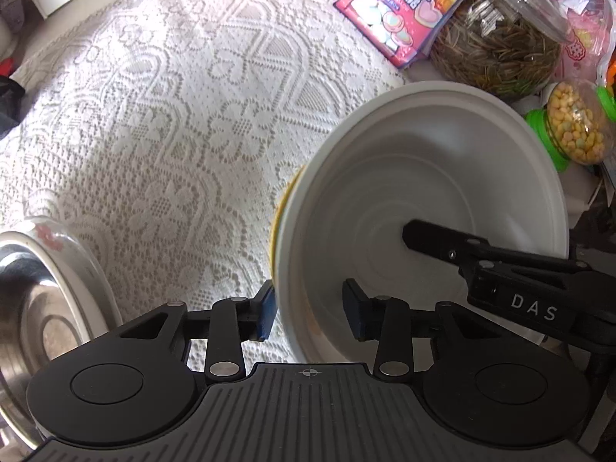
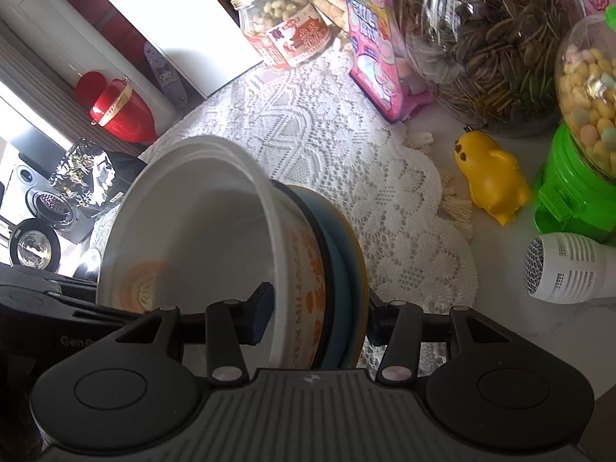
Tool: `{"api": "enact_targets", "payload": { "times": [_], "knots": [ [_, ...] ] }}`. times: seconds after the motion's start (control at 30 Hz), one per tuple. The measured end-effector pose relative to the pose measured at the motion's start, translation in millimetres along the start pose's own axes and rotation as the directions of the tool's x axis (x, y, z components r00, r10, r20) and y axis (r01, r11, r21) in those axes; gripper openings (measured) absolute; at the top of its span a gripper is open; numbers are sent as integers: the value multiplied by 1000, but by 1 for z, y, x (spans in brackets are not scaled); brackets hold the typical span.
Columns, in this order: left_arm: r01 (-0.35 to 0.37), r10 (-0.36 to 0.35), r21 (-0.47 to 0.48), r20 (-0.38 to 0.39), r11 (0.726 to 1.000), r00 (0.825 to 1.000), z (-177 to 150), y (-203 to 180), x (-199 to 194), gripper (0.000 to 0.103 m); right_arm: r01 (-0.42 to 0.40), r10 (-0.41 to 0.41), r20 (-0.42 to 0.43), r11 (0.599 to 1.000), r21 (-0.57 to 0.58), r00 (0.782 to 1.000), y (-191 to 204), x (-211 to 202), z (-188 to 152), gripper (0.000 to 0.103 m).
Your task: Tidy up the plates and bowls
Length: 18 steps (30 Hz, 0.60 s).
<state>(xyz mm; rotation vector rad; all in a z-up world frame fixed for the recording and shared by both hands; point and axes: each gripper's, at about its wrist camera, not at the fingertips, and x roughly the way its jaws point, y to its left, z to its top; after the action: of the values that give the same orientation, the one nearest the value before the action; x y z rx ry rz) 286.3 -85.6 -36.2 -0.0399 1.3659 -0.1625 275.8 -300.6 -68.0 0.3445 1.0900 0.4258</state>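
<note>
A nested stack of bowls is held tilted above the lace cloth. Its inner white bowl [image 1: 431,177] [image 2: 192,223] has orange print outside; a blue bowl [image 2: 338,269] and a yellow one [image 1: 278,208] sit under it. My left gripper [image 1: 310,313] straddles the stack's near rim, one pad outside and one inside, with a gap showing. My right gripper [image 2: 319,315] is shut across the stack's wall, one pad inside the white bowl and one outside the yellow one; its finger [image 1: 435,236] shows in the left wrist view. A steel bowl [image 1: 34,308] sits in a flowered plate [image 1: 73,254] at lower left.
The white lace cloth [image 1: 173,134] covers the table. Behind stand a sunflower-seed jar [image 2: 492,46], a pink snack pack [image 2: 377,50], a peanut jar [image 2: 285,27], a green candy dispenser [image 2: 577,154], a yellow duck toy [image 2: 492,177] and a white handheld device [image 2: 566,273].
</note>
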Motion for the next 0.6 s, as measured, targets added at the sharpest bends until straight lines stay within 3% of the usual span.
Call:
{"api": "enact_targets", "payload": {
  "times": [0.07, 0.27, 0.37, 0.4, 0.6],
  "knots": [
    [8, -8, -19, 19, 1000, 1000, 2, 4, -2, 32, -20, 20, -16, 1000, 21, 1000, -6, 1, -1, 49],
    [4, -3, -27, 19, 1000, 1000, 4, 2, -1, 33, -24, 25, -47, 999, 29, 999, -4, 3, 1, 55],
    [-4, 5, -42, 20, 999, 1000, 6, 1, 0, 37, -33, 35, -61, 999, 31, 998, -1, 3, 0, 61],
    [2, -1, -39, 20, 999, 1000, 7, -1, 3, 44, -25, 27, -59, 999, 34, 998, 0, 2, 0, 59],
    [76, -75, -78, 16, 994, 997, 8, 7, 10, 49, -54, 56, -31, 997, 59, 998, -7, 2, -3, 58]
  ]
}}
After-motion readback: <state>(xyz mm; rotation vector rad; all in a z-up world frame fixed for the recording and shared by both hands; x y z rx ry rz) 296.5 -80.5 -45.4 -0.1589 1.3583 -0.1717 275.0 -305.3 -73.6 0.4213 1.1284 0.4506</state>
